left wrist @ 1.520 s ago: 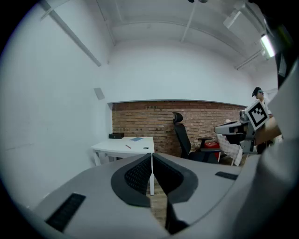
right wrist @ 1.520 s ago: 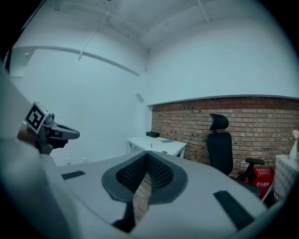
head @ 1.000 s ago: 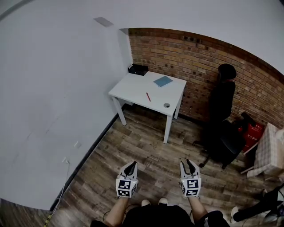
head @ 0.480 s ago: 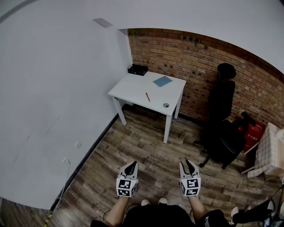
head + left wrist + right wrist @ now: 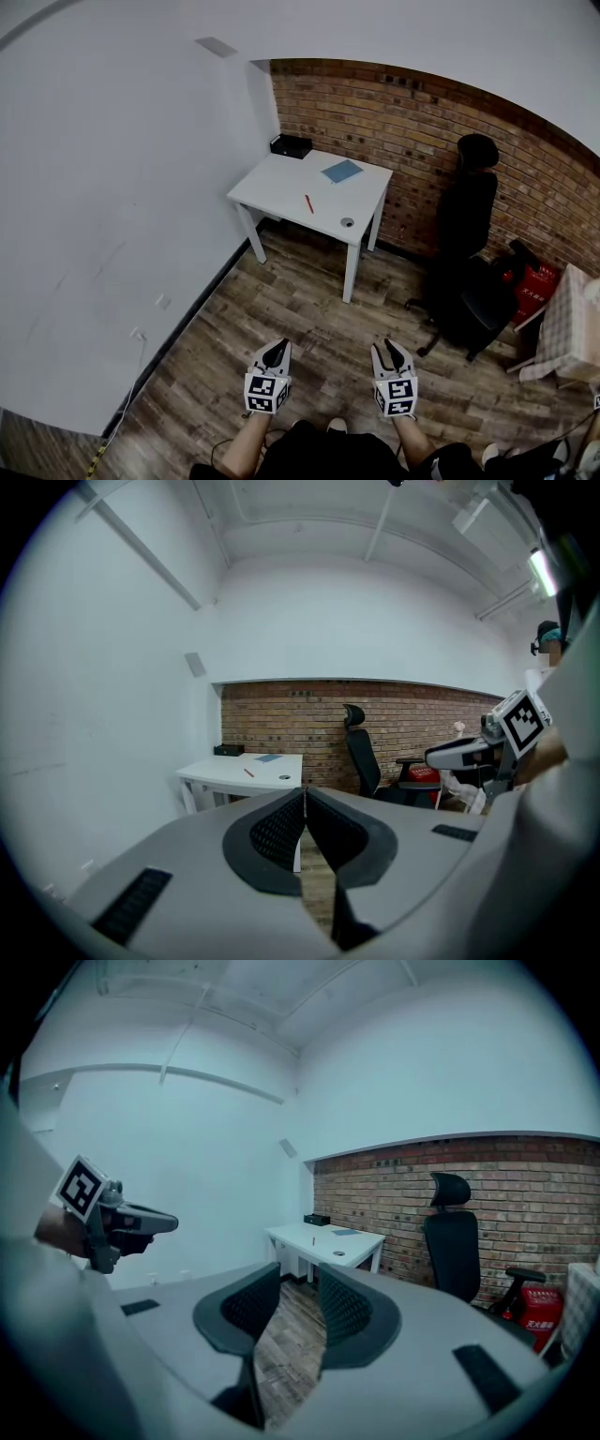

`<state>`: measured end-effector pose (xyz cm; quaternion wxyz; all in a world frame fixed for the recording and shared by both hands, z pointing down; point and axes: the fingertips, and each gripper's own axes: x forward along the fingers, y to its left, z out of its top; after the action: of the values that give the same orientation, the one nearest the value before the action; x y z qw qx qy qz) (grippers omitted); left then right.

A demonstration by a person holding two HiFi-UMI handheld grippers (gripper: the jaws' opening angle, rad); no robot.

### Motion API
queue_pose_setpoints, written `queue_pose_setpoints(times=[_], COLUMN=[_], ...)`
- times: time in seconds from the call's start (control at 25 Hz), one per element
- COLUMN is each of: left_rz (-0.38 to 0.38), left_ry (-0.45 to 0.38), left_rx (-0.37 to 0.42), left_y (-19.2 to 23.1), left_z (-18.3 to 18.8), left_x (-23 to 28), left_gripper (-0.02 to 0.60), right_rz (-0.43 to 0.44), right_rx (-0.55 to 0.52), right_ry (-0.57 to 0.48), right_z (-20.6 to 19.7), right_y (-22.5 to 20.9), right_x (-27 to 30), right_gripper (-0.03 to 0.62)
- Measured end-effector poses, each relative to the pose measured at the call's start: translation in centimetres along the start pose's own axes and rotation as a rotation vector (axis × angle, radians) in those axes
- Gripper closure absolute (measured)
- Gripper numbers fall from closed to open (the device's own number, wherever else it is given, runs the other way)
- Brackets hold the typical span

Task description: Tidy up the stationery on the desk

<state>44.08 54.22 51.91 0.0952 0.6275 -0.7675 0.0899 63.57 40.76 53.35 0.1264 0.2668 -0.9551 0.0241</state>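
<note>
Status | left gripper: closed together, empty | right gripper: partly apart, empty | desk: well apart, probably bearing a pen

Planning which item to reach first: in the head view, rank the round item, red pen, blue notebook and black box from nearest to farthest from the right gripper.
1. Round item, desk's near right corner.
2. Red pen, mid-desk.
3. Blue notebook, toward the brick wall.
4. Black box, far left corner.
</note>
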Motion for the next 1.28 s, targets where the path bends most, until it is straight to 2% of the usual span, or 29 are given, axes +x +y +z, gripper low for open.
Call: queue_pose_setpoints(times=[0.32, 0.6, 0.84, 1.28], left_rz=[0.013, 0.023, 0.023, -0.013], left_ry=[0.021, 0.025, 0.022, 0.027], left_rx=[-0.01, -0.017, -0.027, -0.033], left_y=[-1.6, -0.7, 1.3, 7.6], left_z=[-0.8, -0.6, -0.5, 0.5], left_x=[0.8, 2.9, 5.6, 13.6], left_gripper=[0.563, 0.563, 0.563, 0.563], right_rz=[0.031, 0.037, 0.04, 0.026], right_rx=[-0.011, -0.01, -0.012, -0.006], right_ry=[-0.002, 0.005, 0.011, 0.01], right_z=[-0.4, -0.3, -0.1, 2.6], right_y=[-1.0, -1.7, -2.0, -2.6], right_x=[0.1, 2.2, 5.4, 15.3], right_gripper=[0.479, 0.477, 0.477, 0.479])
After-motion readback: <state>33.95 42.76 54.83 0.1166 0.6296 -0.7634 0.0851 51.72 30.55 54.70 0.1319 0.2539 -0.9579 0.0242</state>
